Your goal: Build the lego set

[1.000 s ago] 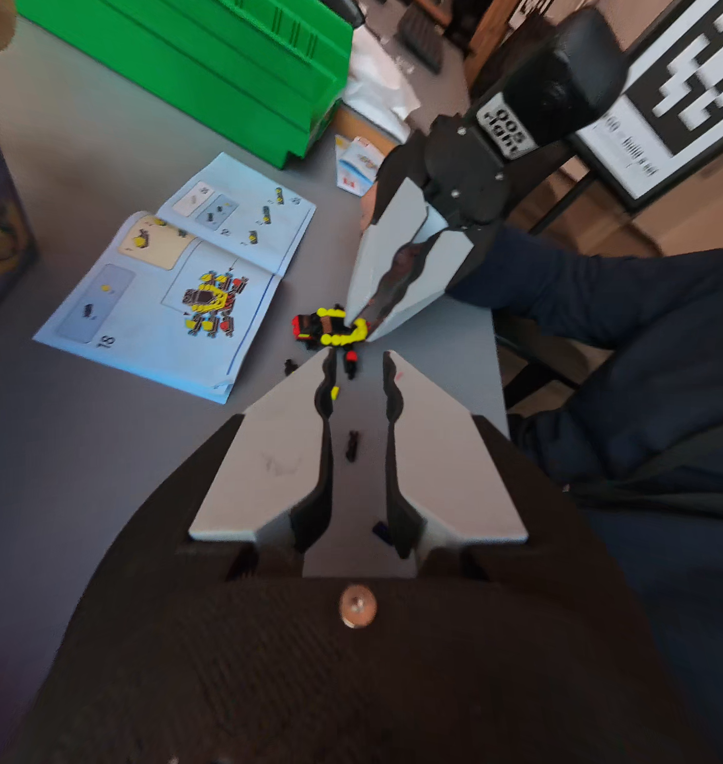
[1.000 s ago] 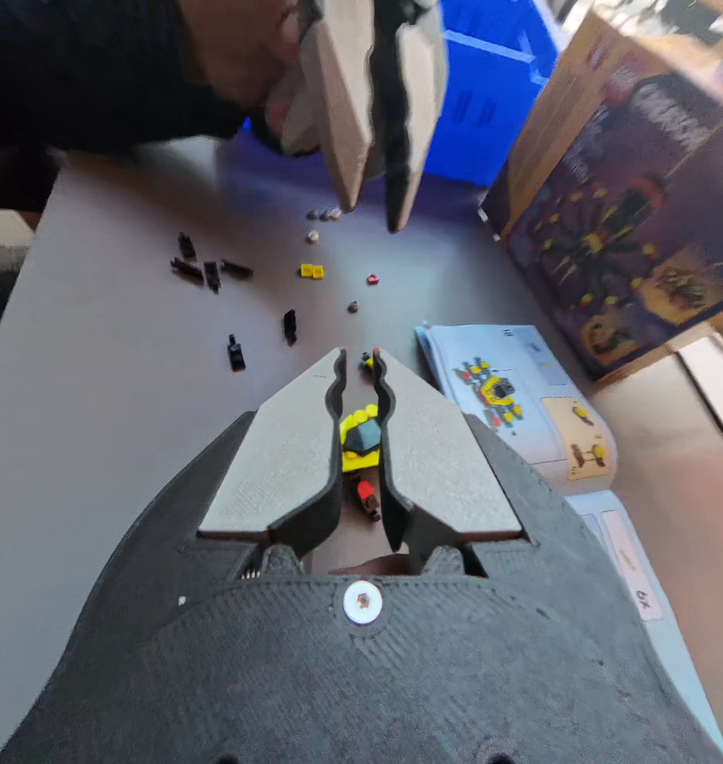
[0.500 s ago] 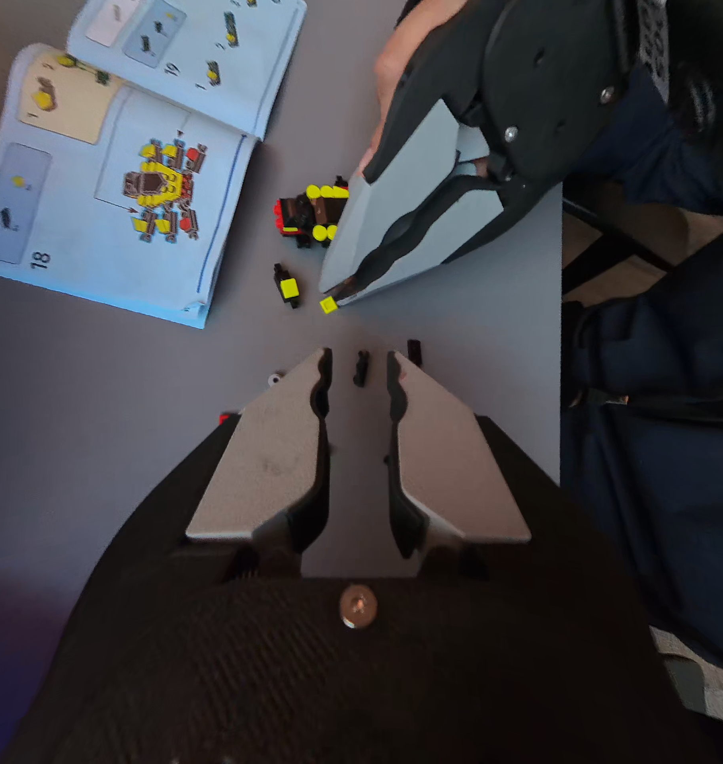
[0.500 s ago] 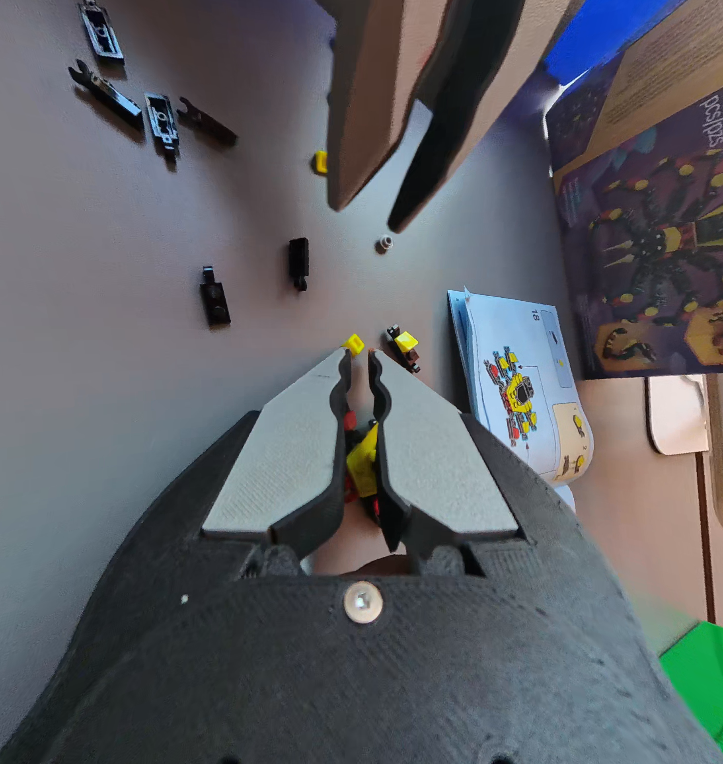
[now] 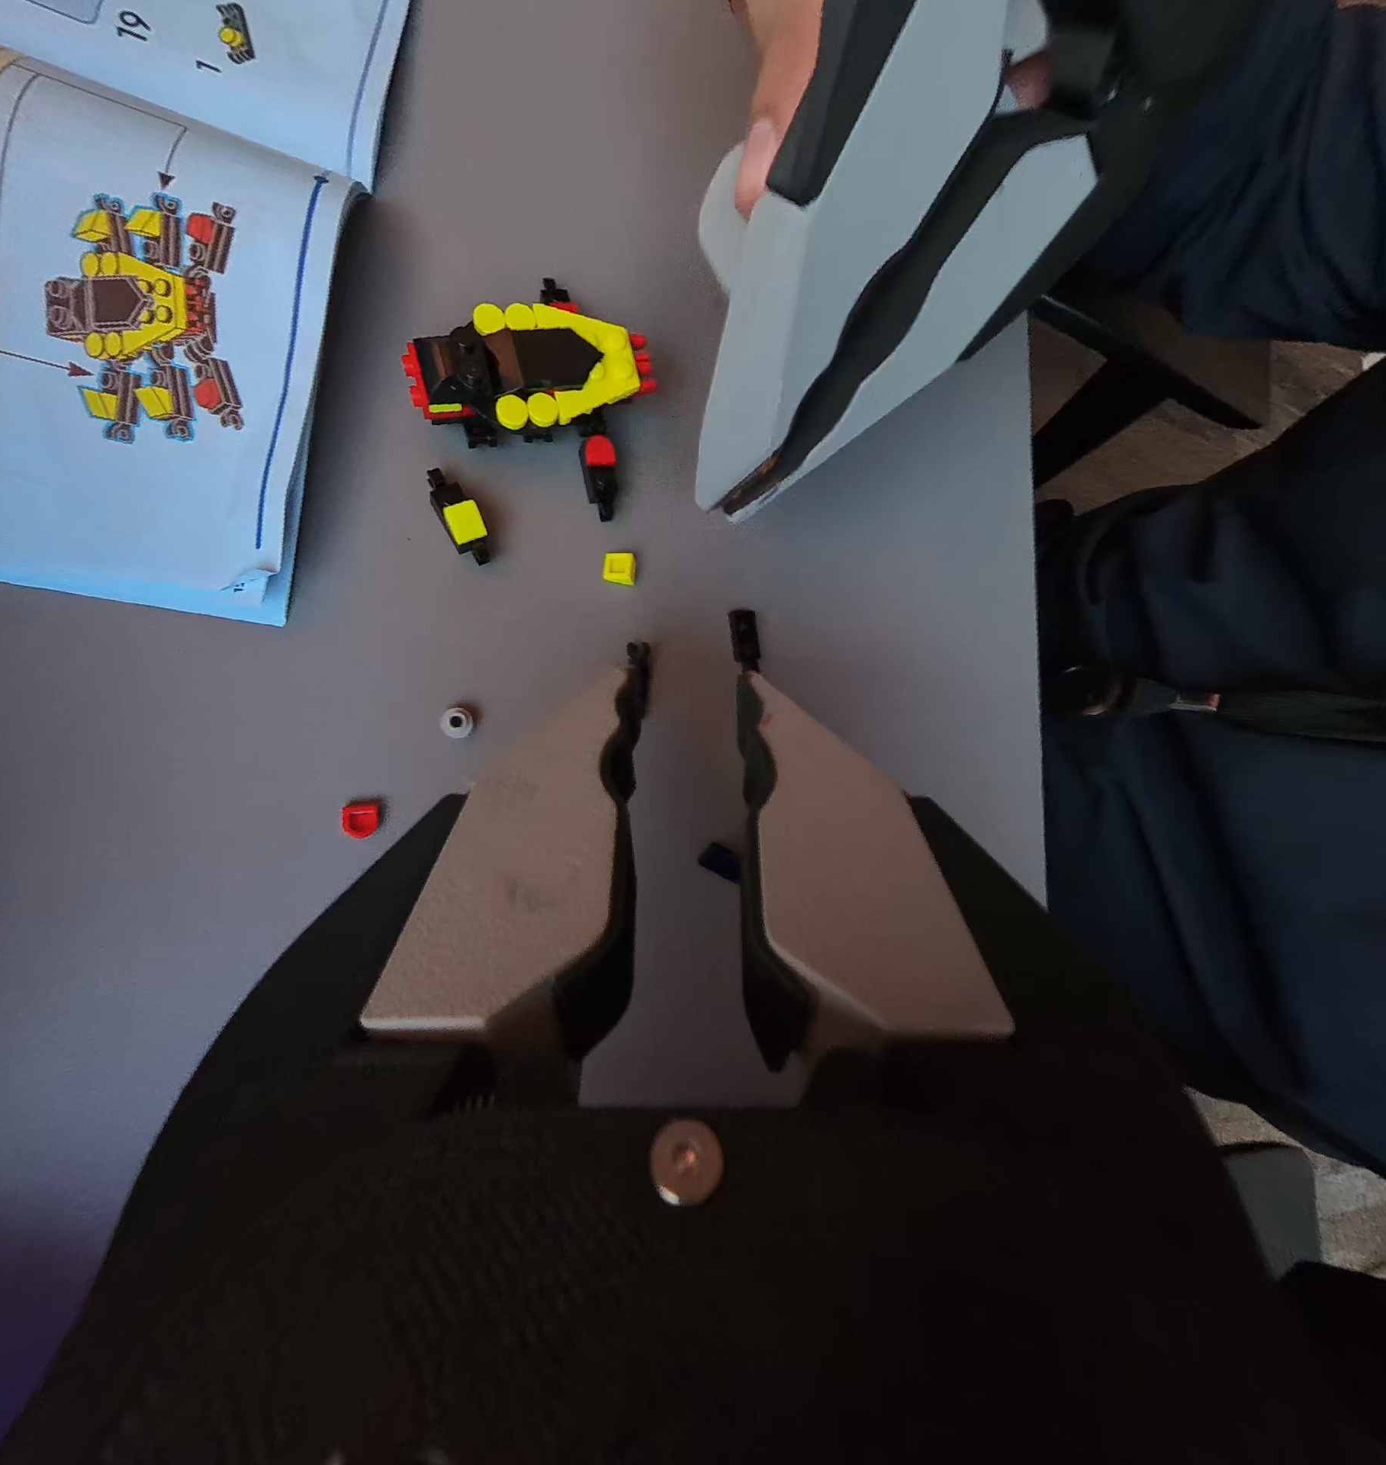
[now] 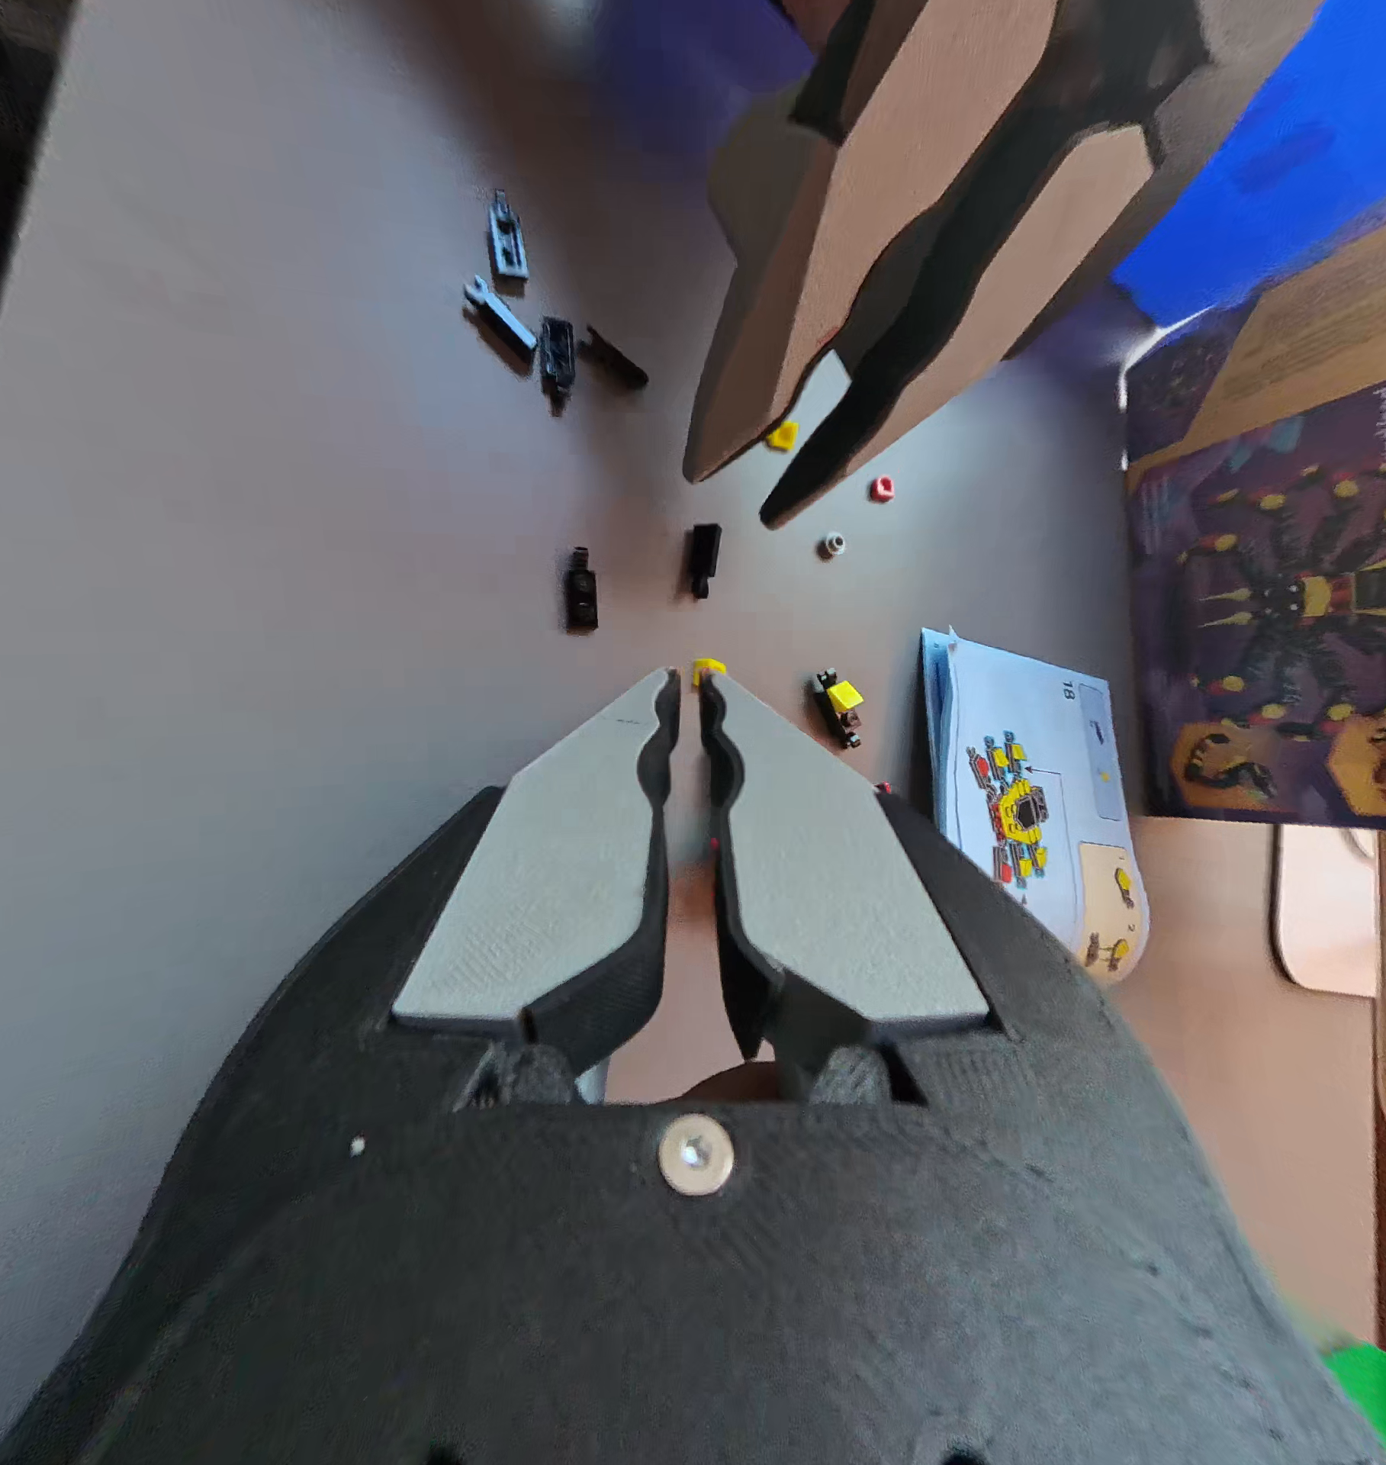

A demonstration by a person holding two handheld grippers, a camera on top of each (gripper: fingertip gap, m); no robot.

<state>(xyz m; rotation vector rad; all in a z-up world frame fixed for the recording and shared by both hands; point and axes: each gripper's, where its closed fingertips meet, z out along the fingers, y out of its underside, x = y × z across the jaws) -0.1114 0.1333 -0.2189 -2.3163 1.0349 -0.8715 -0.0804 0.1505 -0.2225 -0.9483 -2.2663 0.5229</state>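
Note:
The half-built black, yellow and red spider body lies on the grey table, with no gripper on it. My left gripper is open and empty. Its tips are low over the table beside two small black pieces. My right gripper is shut and empty, with a small yellow piece just past its tips. It also shows in the left wrist view, right of the body. A black leg with a red cap and a black-and-yellow leg lie near the body.
The open instruction booklet lies left of the body. Loose on the table are a grey stud, a red piece and several black pieces. The set's box and a blue bin stand at the far side. The table edge and a person's dark clothing are to the right. There is about 5 cm between the tips of the two grippers. From the left gripper's tips to the grey stud is close to 5 cm. The right camera catches it too, in the right wrist view.
The right gripper has moved off the spider body, which now lies alone. The left gripper has come down and forward to the two small black pieces. Both cameras are closer to the table.

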